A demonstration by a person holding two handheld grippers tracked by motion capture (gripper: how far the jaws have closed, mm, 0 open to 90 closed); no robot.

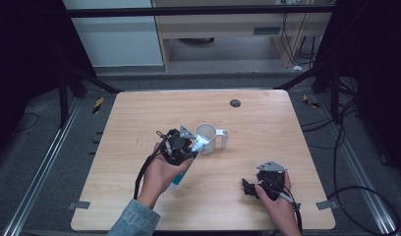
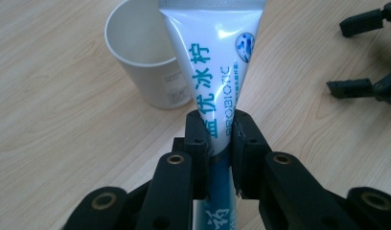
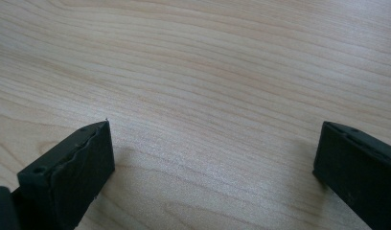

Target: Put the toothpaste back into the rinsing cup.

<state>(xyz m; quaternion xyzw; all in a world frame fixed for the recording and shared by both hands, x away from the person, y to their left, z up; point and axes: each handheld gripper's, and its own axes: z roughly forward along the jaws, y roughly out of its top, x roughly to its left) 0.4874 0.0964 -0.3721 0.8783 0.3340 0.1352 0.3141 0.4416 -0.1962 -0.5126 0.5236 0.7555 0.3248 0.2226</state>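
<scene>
Left gripper (image 2: 221,139) had the toothpaste tube (image 2: 210,62) pinched mid-body, crimped end probably just at the white mug (image 1: 207,138) rim. Right gripper (image 3: 212,163) sat wide open, holding nothing, on the table (image 1: 267,128). I'd center the tube first, then lower slowly.

L gripper (image 1: 191,146) raised, jaws clamped tight, pointing fwd. R gripper (image 1: 247,187) low near table, jaws wide apart, nothing between.
</scene>
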